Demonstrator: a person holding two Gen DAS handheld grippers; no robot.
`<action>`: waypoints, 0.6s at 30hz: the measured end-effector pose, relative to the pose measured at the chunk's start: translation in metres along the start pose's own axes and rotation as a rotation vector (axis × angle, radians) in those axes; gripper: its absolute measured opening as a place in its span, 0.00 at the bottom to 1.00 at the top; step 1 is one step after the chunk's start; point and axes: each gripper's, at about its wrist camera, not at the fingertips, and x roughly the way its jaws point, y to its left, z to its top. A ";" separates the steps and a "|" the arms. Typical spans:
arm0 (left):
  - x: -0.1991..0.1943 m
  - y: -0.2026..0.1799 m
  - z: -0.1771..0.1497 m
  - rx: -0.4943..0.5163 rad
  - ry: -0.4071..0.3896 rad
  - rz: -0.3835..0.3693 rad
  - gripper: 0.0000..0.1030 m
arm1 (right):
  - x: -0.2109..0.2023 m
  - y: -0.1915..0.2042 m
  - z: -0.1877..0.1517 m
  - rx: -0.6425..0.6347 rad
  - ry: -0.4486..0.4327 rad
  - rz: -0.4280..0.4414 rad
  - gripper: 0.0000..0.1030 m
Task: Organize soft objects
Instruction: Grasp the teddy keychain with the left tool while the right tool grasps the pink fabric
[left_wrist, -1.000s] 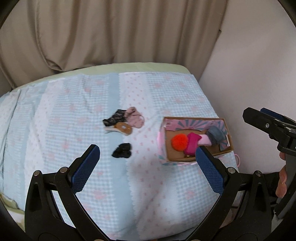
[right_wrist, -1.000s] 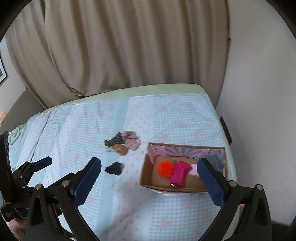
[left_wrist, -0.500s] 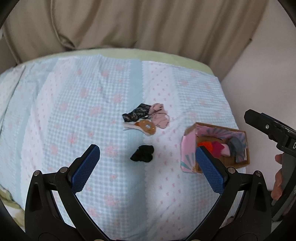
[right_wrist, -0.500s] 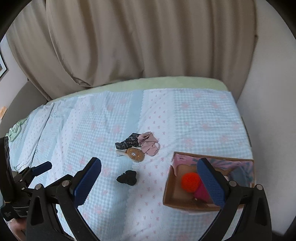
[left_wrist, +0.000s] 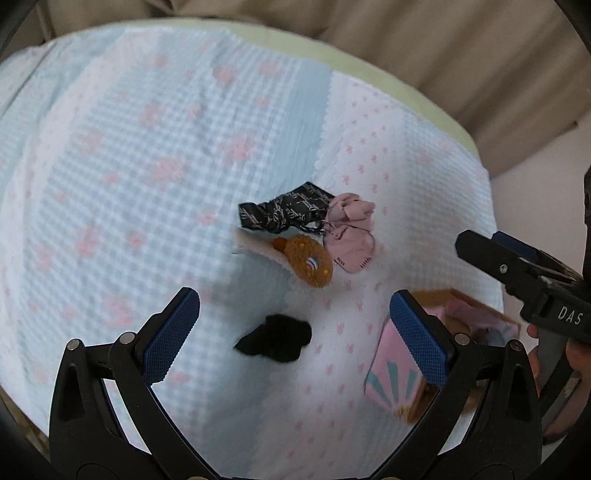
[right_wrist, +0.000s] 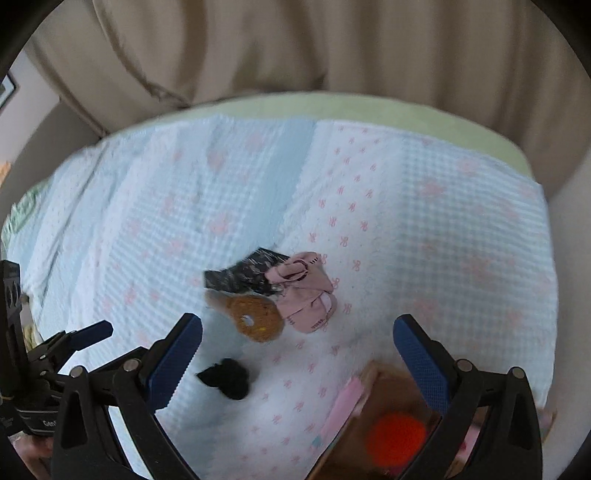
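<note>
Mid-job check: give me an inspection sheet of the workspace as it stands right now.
Surface: bed, blue-and-pink quilt.
Job's things: black item lies alone; patterned black cloth, brown toy and pink cloth are bunched together; box holds an orange ball.
Clutter: nothing seen.
Grippers: left gripper open, empty; right gripper open, empty.
Cables: nothing seen.
Surroundings: beige curtain, wall on the right.
</note>
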 end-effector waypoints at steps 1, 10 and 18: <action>0.015 -0.002 0.003 -0.015 0.010 0.004 0.98 | 0.012 -0.003 0.004 -0.018 0.024 0.010 1.00; 0.107 0.020 0.019 -0.255 0.115 -0.093 0.92 | 0.113 -0.015 0.021 -0.288 0.235 0.014 0.97; 0.159 0.027 0.017 -0.364 0.202 -0.107 0.75 | 0.158 0.005 0.030 -0.692 0.291 0.073 0.97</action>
